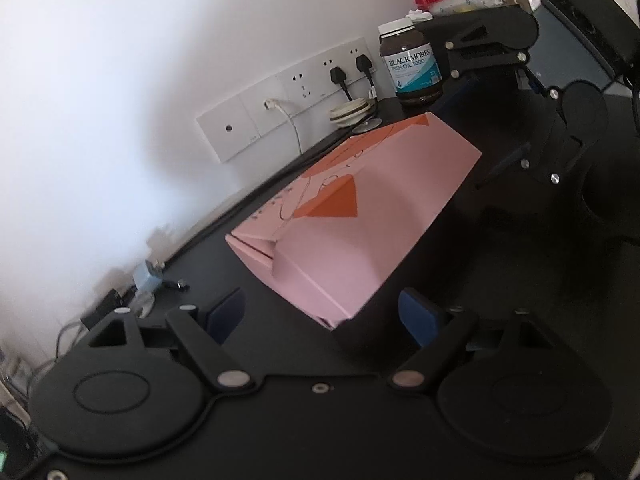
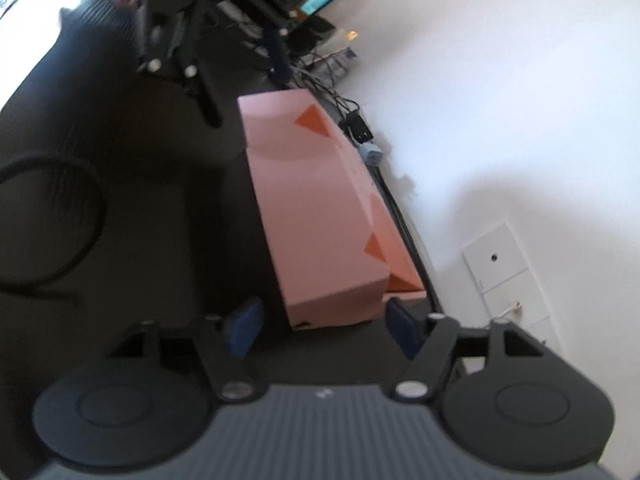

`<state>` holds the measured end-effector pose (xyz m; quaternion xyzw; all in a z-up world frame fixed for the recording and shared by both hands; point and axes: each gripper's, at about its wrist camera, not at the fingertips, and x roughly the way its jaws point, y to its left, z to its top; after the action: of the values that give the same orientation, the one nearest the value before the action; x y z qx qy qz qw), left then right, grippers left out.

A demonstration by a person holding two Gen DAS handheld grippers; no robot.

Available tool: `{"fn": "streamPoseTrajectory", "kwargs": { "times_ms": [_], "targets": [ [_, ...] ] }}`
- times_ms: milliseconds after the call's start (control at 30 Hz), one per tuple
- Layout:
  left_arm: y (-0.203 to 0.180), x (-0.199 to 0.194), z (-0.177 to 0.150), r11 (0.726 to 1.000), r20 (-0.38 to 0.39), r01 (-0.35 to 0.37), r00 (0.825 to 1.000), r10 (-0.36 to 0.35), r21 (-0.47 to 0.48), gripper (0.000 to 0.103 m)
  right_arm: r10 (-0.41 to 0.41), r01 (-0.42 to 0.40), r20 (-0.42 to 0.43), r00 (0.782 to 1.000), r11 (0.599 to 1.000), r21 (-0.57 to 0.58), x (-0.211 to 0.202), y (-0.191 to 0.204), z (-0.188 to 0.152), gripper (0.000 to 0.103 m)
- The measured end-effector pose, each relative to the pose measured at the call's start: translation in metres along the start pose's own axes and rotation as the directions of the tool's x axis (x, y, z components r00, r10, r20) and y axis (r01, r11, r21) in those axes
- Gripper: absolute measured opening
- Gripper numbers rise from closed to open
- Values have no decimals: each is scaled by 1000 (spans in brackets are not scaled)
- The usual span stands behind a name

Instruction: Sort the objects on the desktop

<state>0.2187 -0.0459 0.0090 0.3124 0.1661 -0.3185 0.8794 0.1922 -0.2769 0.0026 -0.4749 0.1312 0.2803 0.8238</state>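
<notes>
The left hand-held gripper (image 1: 322, 316) sits low over the black worktop (image 1: 500, 280), its two blue-padded fingers (image 1: 420, 320) spread wide with nothing between them; the near end of the pink box (image 1: 360, 216) lies just ahead of the gap, not touched by either pad. The right hand-held gripper (image 2: 320, 330) is posed the same way at the box's opposite end, fingers (image 2: 242, 330) wide apart and empty, the short end of the box (image 2: 320, 216) just beyond the tips. From the left wrist view the right tool appears at 2 o'clock, tilted down toward the worktop beyond the box's far end.

The box is long, matte pink cardboard with folded flaps, crisp creases and orange triangles printed on its lid. It lies flat on the worktop, close along the white wall (image 1: 100, 100), running from 7 o'clock toward 1 o'clock in the left wrist view.

At 1 o'clock stands a dark brown fish-oil bottle (image 1: 412, 66) with a glossy white-and-teal label and a pale cap. Beside it, at 12 o'clock, a stack of shallow round cream lids or dishes (image 1: 350, 110) sits by the wall. A white plastic socket strip (image 1: 288, 96) is set in the wall with two black plugs and a white cable. A matte black cable loop (image 2: 52, 220) lies at 9 o'clock in the right wrist view.
</notes>
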Motion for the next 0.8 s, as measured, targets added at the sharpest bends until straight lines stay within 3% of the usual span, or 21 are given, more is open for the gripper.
{"fn": "streamPoseTrajectory", "kwargs": {
  "times_ms": [100,167,233,733,800],
  "targets": [
    [-2,5,2,1000,26,-6,1000,5,29,86,-8,8,-2,1000,1000,20,4,-6,-3,66],
    [-3,10,2,999,30,6,1000,-7,41,86,-7,7,-1,1000,1000,27,5,-7,-4,52],
    [-5,14,1,998,36,8,999,-10,58,85,-2,1,2,1000,999,34,5,-7,-4,49],
    [-7,15,-3,999,77,2,997,-6,44,78,-40,40,26,999,999,20,-16,1,0,50],
    [-5,14,-3,999,78,12,997,-14,29,72,-31,30,31,999,999,42,-24,-1,4,49]
  ]
}}
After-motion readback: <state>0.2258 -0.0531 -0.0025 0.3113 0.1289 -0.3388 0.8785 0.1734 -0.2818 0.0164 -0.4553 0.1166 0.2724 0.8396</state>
